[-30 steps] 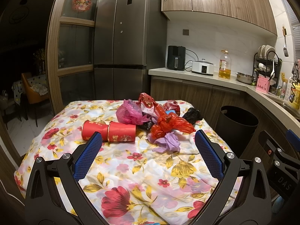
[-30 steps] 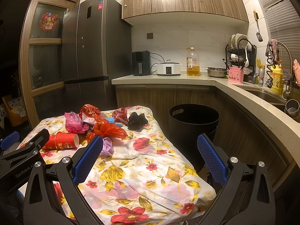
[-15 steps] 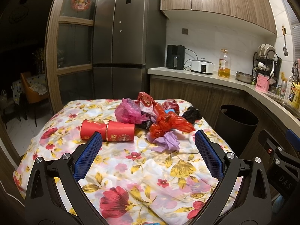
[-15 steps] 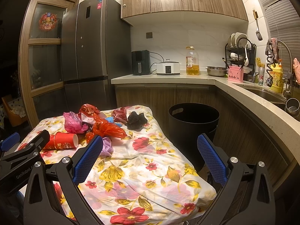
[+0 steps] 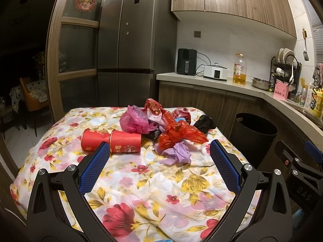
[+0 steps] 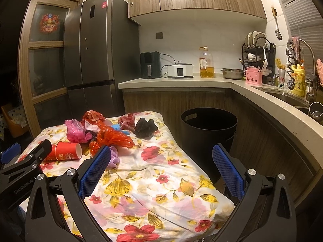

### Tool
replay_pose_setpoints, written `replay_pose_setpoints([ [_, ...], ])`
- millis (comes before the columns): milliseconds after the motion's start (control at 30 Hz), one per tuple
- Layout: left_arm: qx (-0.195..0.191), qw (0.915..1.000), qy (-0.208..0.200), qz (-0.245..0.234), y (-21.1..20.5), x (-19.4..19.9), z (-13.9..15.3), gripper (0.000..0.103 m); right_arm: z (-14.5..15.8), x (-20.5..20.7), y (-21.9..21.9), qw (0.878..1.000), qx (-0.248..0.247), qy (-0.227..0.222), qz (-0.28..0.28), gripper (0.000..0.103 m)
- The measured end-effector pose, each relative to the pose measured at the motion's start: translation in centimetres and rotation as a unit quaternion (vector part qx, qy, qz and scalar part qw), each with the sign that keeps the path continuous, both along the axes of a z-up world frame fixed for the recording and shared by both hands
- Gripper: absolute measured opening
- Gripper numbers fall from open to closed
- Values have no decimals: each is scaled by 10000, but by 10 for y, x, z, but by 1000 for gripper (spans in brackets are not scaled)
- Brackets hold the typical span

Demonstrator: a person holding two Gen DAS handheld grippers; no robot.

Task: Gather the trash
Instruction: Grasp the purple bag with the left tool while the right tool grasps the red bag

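A heap of trash lies on the floral-cloth table (image 5: 141, 181): two red paper cups (image 5: 111, 141) on their sides, a pink bag (image 5: 134, 121), a red bag (image 5: 179, 134), a purple wad (image 5: 177, 154) and a black bag (image 5: 205, 122). A black trash bin (image 5: 252, 135) stands right of the table; it also shows in the right wrist view (image 6: 209, 127). My left gripper (image 5: 159, 167) is open and empty, short of the heap. My right gripper (image 6: 161, 170) is open and empty over the table's right part (image 6: 161, 181), with the cups (image 6: 64, 151) and red bag (image 6: 113, 138) to its left.
A tall fridge (image 5: 131, 50) stands behind the table. The counter (image 6: 181, 82) holds an air fryer, a cooker, an oil bottle, a bowl and a dish rack. A sink (image 6: 288, 98) is at the right. A wooden glass door (image 5: 74, 50) is at the left.
Both grippers stay open and almost still. The left wrist view has drifted slightly, so the trash sits a little further left in it.
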State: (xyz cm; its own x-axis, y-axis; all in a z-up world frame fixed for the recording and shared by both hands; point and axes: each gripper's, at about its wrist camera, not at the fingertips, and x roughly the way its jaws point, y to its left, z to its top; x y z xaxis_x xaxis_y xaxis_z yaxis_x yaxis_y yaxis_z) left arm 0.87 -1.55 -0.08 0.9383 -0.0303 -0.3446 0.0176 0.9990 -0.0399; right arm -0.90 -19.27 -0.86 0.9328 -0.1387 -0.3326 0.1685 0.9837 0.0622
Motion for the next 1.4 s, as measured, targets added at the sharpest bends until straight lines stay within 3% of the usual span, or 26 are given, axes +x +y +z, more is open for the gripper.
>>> replay_pose_setpoints([
  [267, -98, 9999, 107, -48, 6, 17, -20, 91, -13, 20, -3, 10000, 35, 40, 62, 98],
  [633, -210, 9997, 148, -10, 10, 59, -50, 91, -36, 73, -4, 9993, 125, 27, 346, 98],
  [1100, -139, 9986, 416, -293, -26, 127, -88, 77, -52, 121, -27, 9988, 390, 138, 247, 97],
  [1200, -103, 9979, 536, -346, -35, 141, -96, 70, -53, 130, -33, 9986, 448, 141, 226, 98],
  [1400, 104, 9937, 1042, -396, -48, 170, -120, 41, -56, 145, -35, 9982, 487, 135, 326, 97],
])
